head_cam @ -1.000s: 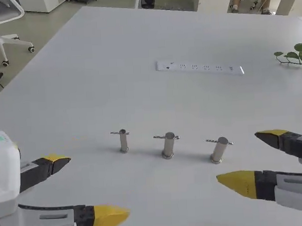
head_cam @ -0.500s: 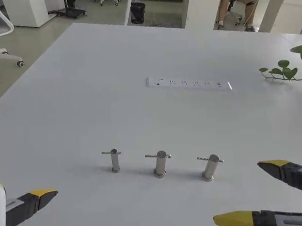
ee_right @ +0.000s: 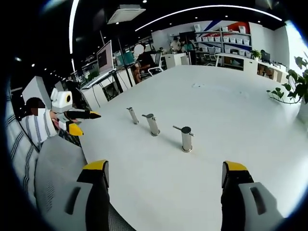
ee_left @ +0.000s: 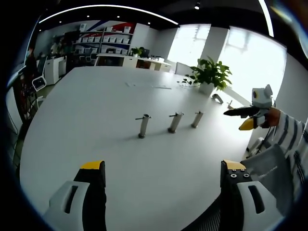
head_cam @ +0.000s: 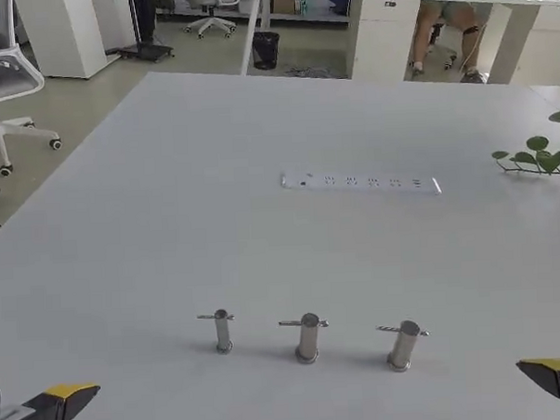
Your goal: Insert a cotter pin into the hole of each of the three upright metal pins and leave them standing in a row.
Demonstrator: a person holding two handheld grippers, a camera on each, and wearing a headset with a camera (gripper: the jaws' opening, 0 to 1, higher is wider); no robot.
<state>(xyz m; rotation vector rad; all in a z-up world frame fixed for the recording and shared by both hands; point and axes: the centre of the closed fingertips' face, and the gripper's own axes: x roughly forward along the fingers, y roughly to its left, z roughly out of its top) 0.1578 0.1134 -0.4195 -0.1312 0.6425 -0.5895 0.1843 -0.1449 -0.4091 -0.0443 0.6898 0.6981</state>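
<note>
Three upright metal pins stand in a row on the white table, each with a cotter pin through its top: the left pin point(head_cam: 222, 331), the middle pin point(head_cam: 308, 336) and the right pin point(head_cam: 403, 343). They show again in the left gripper view as pins point(ee_left: 143, 125), point(ee_left: 175, 121), point(ee_left: 197, 119), and in the right gripper view as pins point(ee_right: 132, 115), point(ee_right: 153, 123), point(ee_right: 186, 138). My left gripper point(ee_left: 163, 185) is open and empty, well back from the row. My right gripper point(ee_right: 163, 185) is open and empty too. One yellow fingertip point(head_cam: 70, 394) peeks in at the bottom left of the head view, another fingertip point(head_cam: 547, 368) at the bottom right.
A white power strip point(head_cam: 360, 182) lies farther back on the table point(head_cam: 168, 196). A leafy plant sprig point(head_cam: 538, 157) lies at the right edge. Office chairs point(head_cam: 10, 92) and desks stand beyond the table. A person sits behind the far side.
Both grippers have drawn back toward me and away from the pins, dropping mostly out of the head view. The head camera has tilted up. The three pins stay standing.
</note>
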